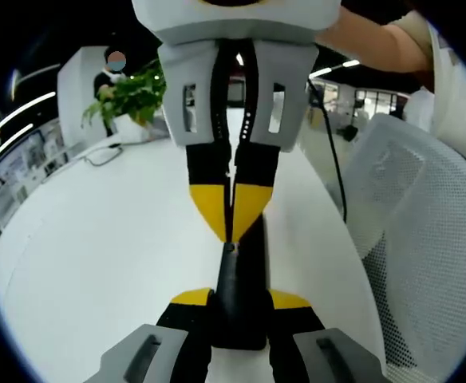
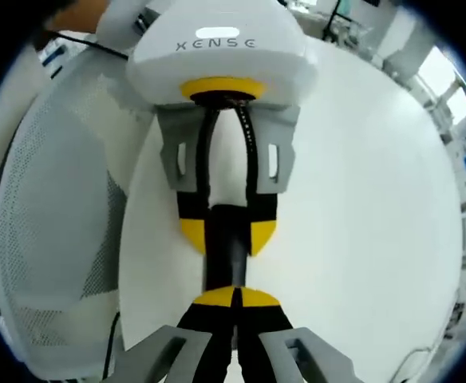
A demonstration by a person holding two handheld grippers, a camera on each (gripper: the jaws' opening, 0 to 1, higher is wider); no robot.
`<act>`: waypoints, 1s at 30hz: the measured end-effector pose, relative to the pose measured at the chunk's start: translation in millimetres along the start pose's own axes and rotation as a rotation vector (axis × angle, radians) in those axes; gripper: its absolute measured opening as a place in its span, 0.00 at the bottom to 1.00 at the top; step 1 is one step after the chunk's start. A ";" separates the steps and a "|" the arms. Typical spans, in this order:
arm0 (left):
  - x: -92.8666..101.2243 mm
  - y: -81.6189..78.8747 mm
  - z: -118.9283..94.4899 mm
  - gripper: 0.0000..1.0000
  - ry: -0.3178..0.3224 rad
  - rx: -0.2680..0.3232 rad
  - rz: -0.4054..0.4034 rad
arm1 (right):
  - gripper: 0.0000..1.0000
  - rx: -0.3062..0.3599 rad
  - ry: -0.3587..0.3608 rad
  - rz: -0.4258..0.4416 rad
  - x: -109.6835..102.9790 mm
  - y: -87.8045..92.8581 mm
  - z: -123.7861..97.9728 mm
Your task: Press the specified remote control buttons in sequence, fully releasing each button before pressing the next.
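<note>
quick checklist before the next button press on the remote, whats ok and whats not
1. Remote held: ok, the left gripper clamps its near end between the yellow-tipped jaws.
2. Right gripper ready to press: ok, its jaws are shut to a point, with the tip at the remote's upper face.
3. Last button fully released: cannot tell, contact at the tip is not resolvable.
4. Which button lies under the tip: cannot tell, the buttons are not visible on the dark surface.
5. Remote in sight: ok, it shows in both views, over the white table.
6. Nearby obstacles: ok, the mesh chair stands to the side.
</note>
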State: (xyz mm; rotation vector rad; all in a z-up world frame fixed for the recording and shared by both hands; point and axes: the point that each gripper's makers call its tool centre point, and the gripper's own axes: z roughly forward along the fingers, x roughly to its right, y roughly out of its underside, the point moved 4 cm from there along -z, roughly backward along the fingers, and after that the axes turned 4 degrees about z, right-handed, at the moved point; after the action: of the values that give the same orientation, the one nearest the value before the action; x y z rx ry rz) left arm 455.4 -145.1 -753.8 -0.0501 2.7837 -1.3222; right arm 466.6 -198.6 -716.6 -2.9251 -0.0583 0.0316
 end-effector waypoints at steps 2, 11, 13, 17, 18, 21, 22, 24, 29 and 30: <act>0.0 0.0 0.0 0.25 0.000 0.000 0.000 | 0.00 -0.002 0.002 -0.005 0.0 -0.9 -0.8; -1.0 0.4 0.3 0.25 0.000 0.001 -0.001 | 0.00 0.008 0.003 -0.023 0.3 -8.5 -2.8; -0.7 0.3 0.2 0.25 -0.001 0.002 -0.001 | 0.00 0.012 0.001 -0.027 1.5 -9.9 -1.1; -0.5 0.1 -0.1 0.25 -0.001 0.003 0.000 | 0.00 0.012 -0.006 -0.034 -0.6 -12.1 3.1; -0.9 0.3 0.1 0.25 -0.001 0.004 -0.001 | 0.00 0.010 -0.009 -0.035 -0.3 -11.8 4.6; -1.8 0.8 0.6 0.25 -0.001 0.005 -0.001 | 0.00 0.007 -0.016 -0.032 -1.2 -11.0 8.6; -1.5 0.6 0.5 0.25 -0.002 0.006 -0.001 | 0.00 0.005 -0.019 -0.030 -1.5 -10.4 10.4; -1.0 0.4 0.3 0.25 -0.001 0.006 -0.001 | 0.00 0.000 -0.022 -0.031 -2.7 -9.9 12.6; -1.0 0.3 0.2 0.25 0.000 0.008 0.000 | 0.00 0.001 -0.033 -0.028 -5.8 -11.3 16.2; -1.1 0.4 0.3 0.25 0.000 0.008 0.000 | 0.00 0.002 -0.034 -0.027 -6.3 -11.8 16.8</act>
State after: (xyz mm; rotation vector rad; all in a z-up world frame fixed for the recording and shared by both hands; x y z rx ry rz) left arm 456.5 -145.0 -754.2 -0.0500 2.7783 -1.3339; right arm 459.5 -183.7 -730.4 -2.9219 -0.1038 0.0766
